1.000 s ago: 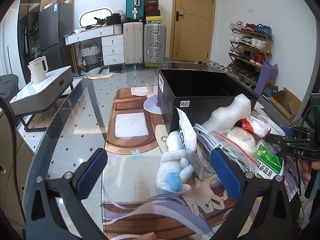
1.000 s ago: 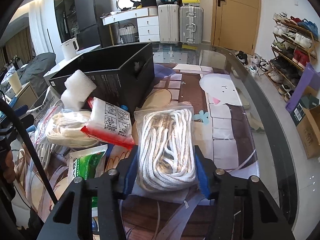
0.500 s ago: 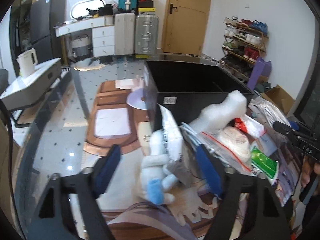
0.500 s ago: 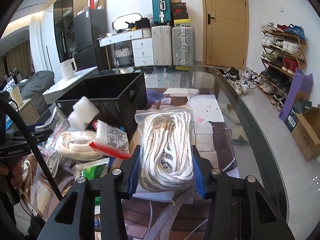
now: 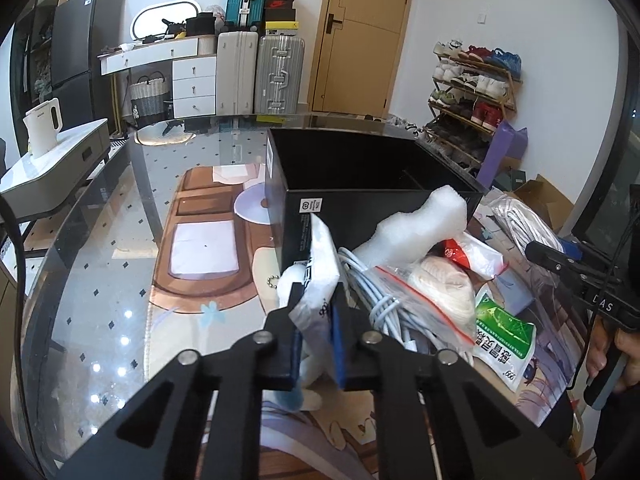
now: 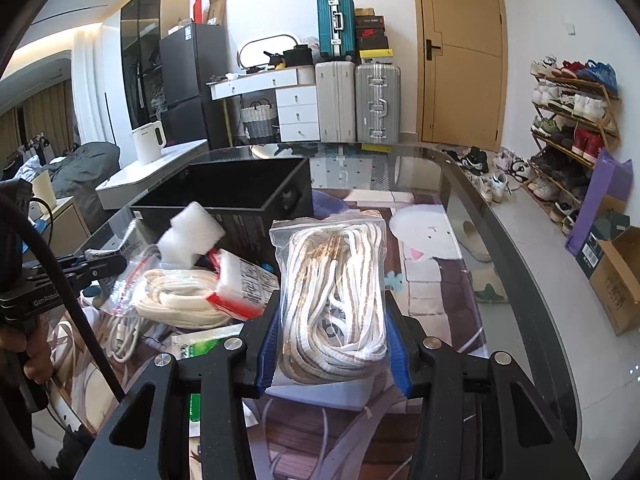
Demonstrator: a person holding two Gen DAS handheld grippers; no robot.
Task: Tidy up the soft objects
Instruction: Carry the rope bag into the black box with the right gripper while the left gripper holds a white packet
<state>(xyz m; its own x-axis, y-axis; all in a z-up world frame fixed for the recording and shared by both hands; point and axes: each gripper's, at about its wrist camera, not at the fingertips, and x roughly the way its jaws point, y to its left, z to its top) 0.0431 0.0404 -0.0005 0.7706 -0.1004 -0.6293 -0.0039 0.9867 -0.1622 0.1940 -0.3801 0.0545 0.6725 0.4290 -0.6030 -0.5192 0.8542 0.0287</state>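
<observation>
Here, the right claw point(image 6: 334, 344) clamps a clear bag of white rope point(image 6: 334, 292), its long axis pointing away toward the counter's point(image 6: 500, 240) far edge. The left claw point(image 5: 314, 316) pinches a crinkled white packet point(image 5: 320, 268) standing upright beside the black box point(image 5: 360, 184).

The left gripper point(image 5: 316, 312), black with blue pads, points downward, its jaws pinched nearly together on a white plastic packet point(image 5: 318, 264). The right gripper point(image 6: 332, 336) also tilts down, jaws clamped on a clear bag of white rope point(image 6: 334, 296). A hand point(image 5: 612, 354) grips the right handle.
</observation>
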